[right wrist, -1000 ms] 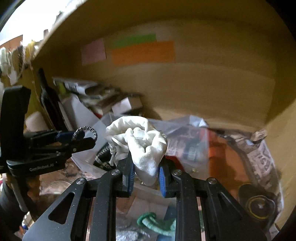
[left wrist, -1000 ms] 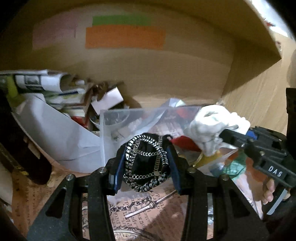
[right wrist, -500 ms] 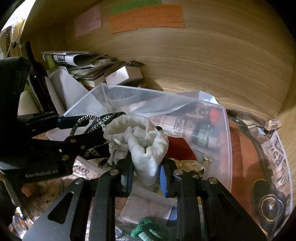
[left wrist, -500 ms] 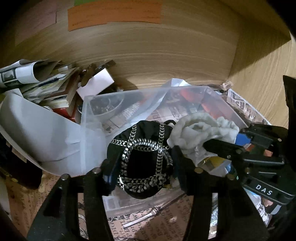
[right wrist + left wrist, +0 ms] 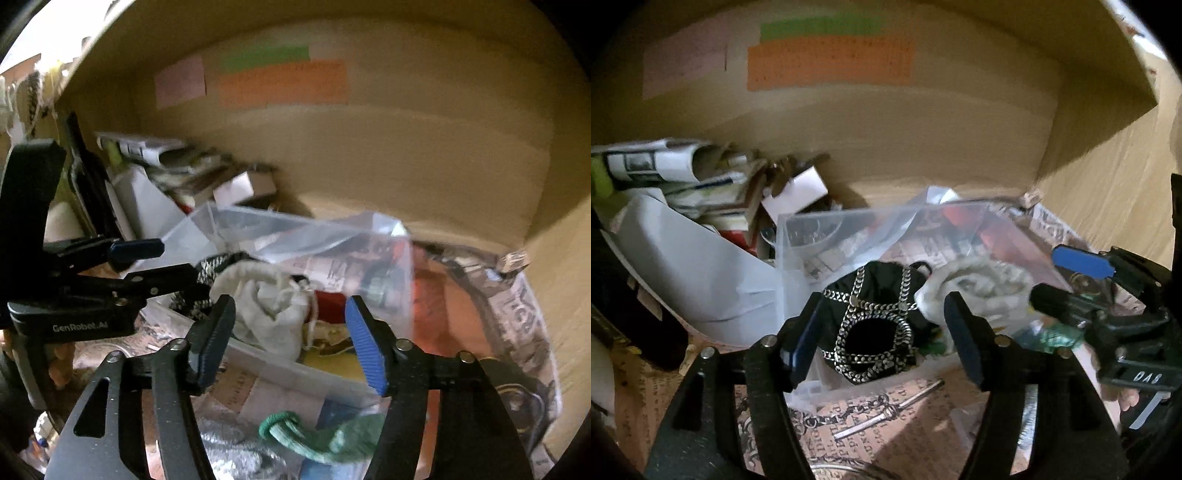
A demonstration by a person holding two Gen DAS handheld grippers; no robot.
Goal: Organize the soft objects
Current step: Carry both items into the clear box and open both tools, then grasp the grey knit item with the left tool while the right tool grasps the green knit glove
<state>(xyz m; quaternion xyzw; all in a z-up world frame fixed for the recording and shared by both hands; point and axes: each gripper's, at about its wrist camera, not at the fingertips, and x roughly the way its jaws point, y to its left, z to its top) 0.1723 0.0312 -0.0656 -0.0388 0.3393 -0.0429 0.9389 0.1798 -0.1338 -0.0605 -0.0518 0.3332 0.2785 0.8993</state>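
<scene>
A black pouch with silver chains lies in a clear plastic box, just beyond my left gripper, whose jaws stand wide open around it. A white cloth pouch lies beside it in the box, also seen in the left wrist view. My right gripper is open and empty, its fingers apart in front of the white pouch. The black pouch peeks out to the left in the right wrist view. Each gripper shows in the other's view.
A green knitted item lies in front of the box. A loose metal chain lies on newspaper-print lining. Stacked papers and small boxes fill the back left. Wooden cabinet walls close in behind and right. A clear bag drapes over the box.
Both grippers opened and let go: the black chain pouch and the white pouch now rest in the clear box. Both grippers have drawn back slightly.
</scene>
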